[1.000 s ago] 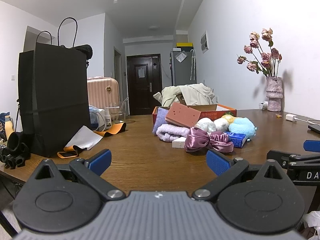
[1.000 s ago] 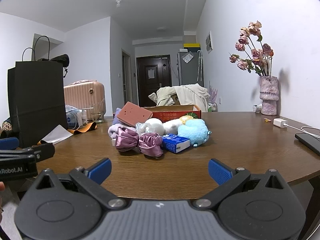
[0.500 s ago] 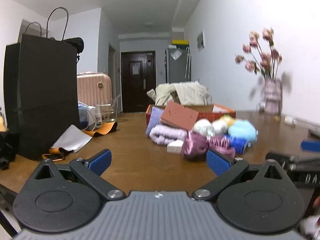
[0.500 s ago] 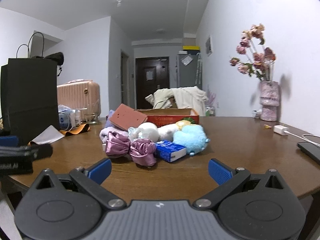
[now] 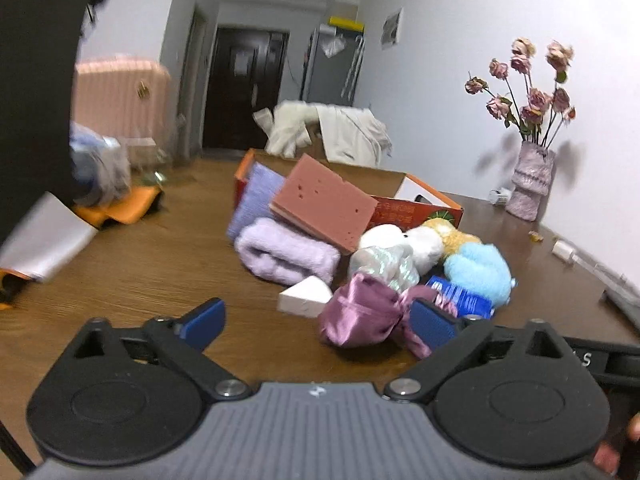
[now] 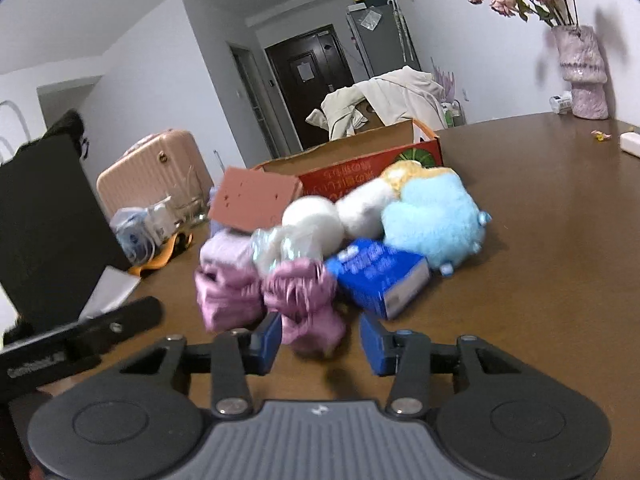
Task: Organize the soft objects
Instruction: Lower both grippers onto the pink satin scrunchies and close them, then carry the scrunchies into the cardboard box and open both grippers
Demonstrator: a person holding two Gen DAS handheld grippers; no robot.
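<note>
Your left gripper [image 5: 318, 320] is closing with its jaws still wide; only bare brown wooden table [image 5: 160, 272] shows between them, and the shiny mauve satin bow scrunchie [image 5: 368, 316] lies just beside its right finger. Your right gripper [image 6: 318, 340] is also closing, half spread, with the scrunchie's [image 6: 276, 300] near lobe between its blue pads [image 6: 266, 338], not yet pinched. The scrunchie fronts a pile: a rolled lilac towel [image 5: 288, 256], a fluffy light-blue plush toy [image 6: 432, 220] and a blue tissue pack [image 6: 380, 276], before an open orange cardboard box [image 6: 360, 168].

White walls [image 5: 460, 60], dark door [image 5: 244, 88] down the hallway, brown wooden table [image 5: 160, 264].
</note>
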